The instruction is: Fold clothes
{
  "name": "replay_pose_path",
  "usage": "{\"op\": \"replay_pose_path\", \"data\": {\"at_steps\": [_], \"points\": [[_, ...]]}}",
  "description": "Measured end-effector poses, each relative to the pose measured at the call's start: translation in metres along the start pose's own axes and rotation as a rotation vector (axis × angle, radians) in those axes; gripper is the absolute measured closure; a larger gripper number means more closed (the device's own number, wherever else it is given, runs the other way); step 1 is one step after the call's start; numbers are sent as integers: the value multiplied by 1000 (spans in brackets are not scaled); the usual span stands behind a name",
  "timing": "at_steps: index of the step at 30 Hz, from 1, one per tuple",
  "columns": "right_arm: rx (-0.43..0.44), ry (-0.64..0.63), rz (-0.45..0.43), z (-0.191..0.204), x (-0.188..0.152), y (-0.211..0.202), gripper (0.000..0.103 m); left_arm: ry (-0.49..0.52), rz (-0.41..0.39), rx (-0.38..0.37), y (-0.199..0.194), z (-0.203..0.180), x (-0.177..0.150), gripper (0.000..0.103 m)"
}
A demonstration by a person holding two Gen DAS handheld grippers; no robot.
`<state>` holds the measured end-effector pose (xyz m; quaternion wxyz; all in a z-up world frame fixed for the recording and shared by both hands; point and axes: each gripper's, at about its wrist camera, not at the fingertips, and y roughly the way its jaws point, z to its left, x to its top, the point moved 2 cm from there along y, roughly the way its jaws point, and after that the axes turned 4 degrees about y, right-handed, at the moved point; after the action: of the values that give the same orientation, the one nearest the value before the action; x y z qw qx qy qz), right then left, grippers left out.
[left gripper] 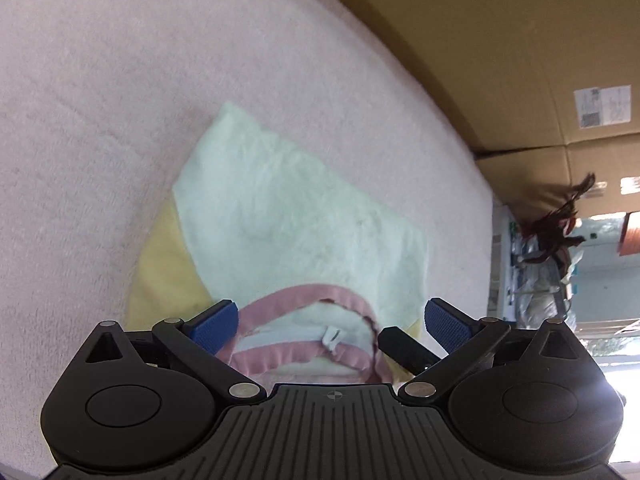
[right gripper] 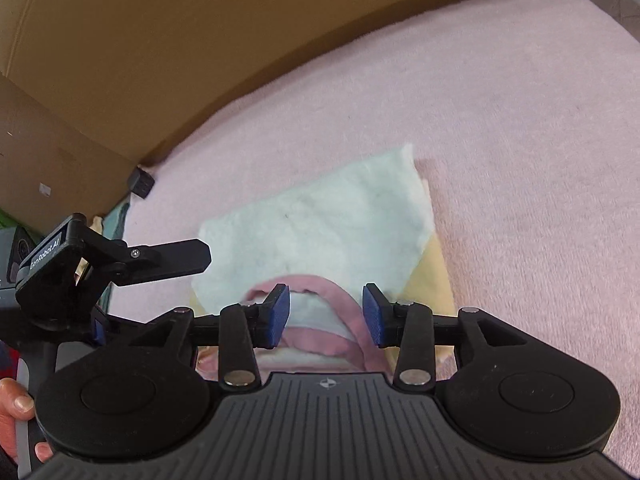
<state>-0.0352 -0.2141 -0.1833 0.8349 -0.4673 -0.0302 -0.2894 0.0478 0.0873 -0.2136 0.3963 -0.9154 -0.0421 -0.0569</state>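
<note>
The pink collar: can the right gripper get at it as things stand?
Probably yes. The right gripper is open with the pink collar just beyond its pads, nothing between; the left gripper sits off to the side.

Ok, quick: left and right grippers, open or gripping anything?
Left gripper: open, over the pink collar, holding nothing.
Right gripper: open, pads clear of the collar, holding nothing.

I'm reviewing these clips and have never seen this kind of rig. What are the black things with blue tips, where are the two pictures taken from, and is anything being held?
They are two hand-held grippers; a camera on each looks along its fingers. One picture is from the left gripper, the other from the right gripper. A hand shows at the edge. On the pink blanket lies a folded garment, pale green and yellow with a pink collar. Both grippers are open over the collar and hold nothing.
</note>
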Motion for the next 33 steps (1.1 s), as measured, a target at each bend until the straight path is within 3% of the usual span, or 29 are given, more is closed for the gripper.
{"op": "replay_pose_path", "data": {"at_steps": [4,6,8,11,16,20,23,26,29,33], "points": [[3,55,-15,-23,-8,-9,68,-23,-37,9,-11,15,0,0],[-52,54,-49,-30,-4,-20,62,-1,-68,62,-24,15,1,0],[-71,68,-79,-37,-2,-32,59,2,-99,65,-40,16,0,0],[-4,117,-105,-42,-2,-49,59,-19,-130,12,-53,13,0,0],[62,48,-93,-12,2,-30,54,10,-85,12,-24,4,-2,0],[-15,12,-77,-10,4,-1,54,75,-45,84,0,4,-14,0],[-60,58,-90,-28,6,-1,62,66,-42,89,-8,9,-12,0],[-109,106,-130,-42,13,-18,56,31,-94,113,-29,13,2,0],[-66,133,-165,-43,22,-31,56,5,-144,59,-43,7,23,0],[49,96,-132,-12,37,-15,55,-2,-147,-58,-28,-15,52,0]]}}
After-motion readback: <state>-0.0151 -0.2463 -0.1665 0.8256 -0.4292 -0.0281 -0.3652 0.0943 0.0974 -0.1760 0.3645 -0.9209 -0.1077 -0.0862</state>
